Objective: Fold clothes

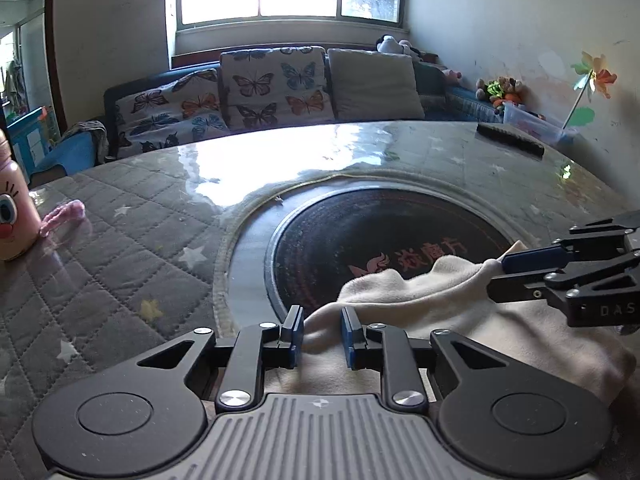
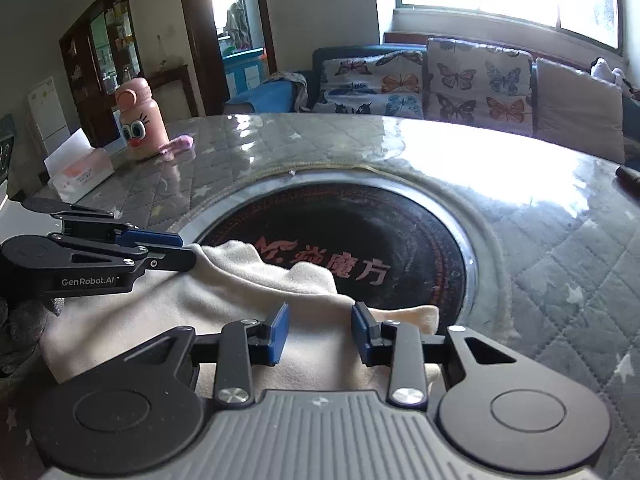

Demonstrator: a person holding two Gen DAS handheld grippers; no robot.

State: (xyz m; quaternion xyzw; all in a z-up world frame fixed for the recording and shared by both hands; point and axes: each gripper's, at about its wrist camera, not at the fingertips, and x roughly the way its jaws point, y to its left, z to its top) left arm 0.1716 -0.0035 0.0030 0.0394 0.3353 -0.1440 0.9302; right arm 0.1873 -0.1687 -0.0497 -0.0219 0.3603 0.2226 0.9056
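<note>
A cream cloth [image 1: 460,316] lies on the table, its far edge over the black round hob [image 1: 360,240]. It also shows in the right wrist view [image 2: 240,292]. My left gripper [image 1: 322,320] is open, its blue pads on either side of the cloth's left edge; in the right wrist view it [image 2: 188,250] comes in from the left at the cloth's corner. My right gripper [image 2: 320,320] is open over the cloth's near edge; in the left wrist view it [image 1: 498,278] reaches in from the right at the cloth's far corner.
A pink cartoon bottle [image 2: 140,120] with a pink strap and a tissue box [image 2: 80,168] stand at the table's left. A dark remote [image 1: 510,138] lies at the far right. A sofa with butterfly cushions [image 1: 276,88] is behind the quilted table cover [image 1: 120,264].
</note>
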